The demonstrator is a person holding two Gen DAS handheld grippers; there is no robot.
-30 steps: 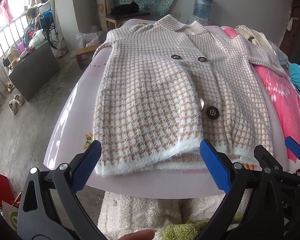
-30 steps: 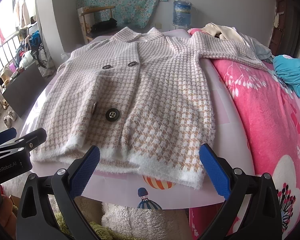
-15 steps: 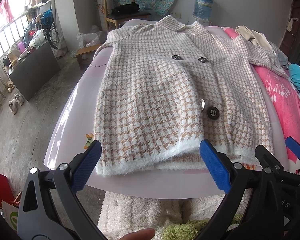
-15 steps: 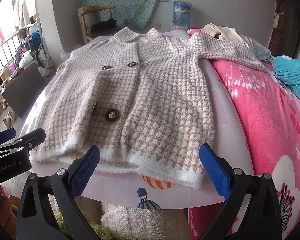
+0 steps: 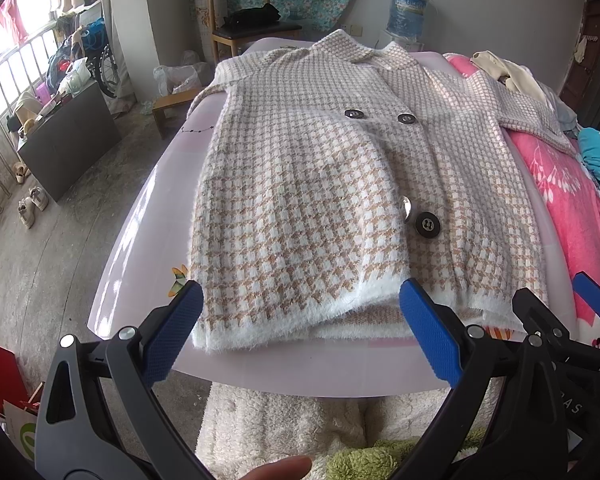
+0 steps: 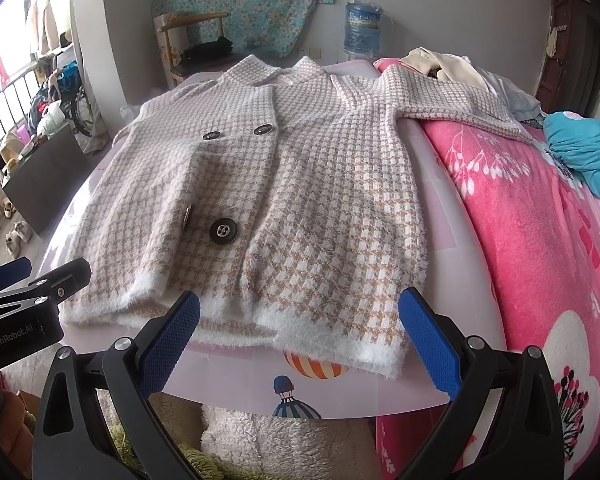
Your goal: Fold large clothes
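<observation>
Spread flat, front up, on the pale pink surface (image 5: 148, 216): a checked knit cardigan (image 5: 320, 200), collar at the far end, fluffy white hem at the near edge. Four dark buttons down the front, the biggest button (image 6: 223, 231) sitting low near the hem. One sleeve (image 6: 460, 104) trailing off to the right across a bright pink floral blanket (image 6: 540, 240). Left gripper (image 5: 300, 328) hanging just short of the hem's left part, jaws wide apart, blue pads clear of the knit, gripping nothing. Right gripper (image 6: 300, 332) level with the hem's right part, jaws likewise wide apart and empty, fabric showing between the pads but not pinched. Both poised side by side at the near edge, close together, not touching. A fingertip (image 5: 280, 468) peeking in at the bottom of the left view. Beyond the collar, a wooden chair (image 5: 244, 12) and a blue water jug (image 5: 406, 8) against the wall.
</observation>
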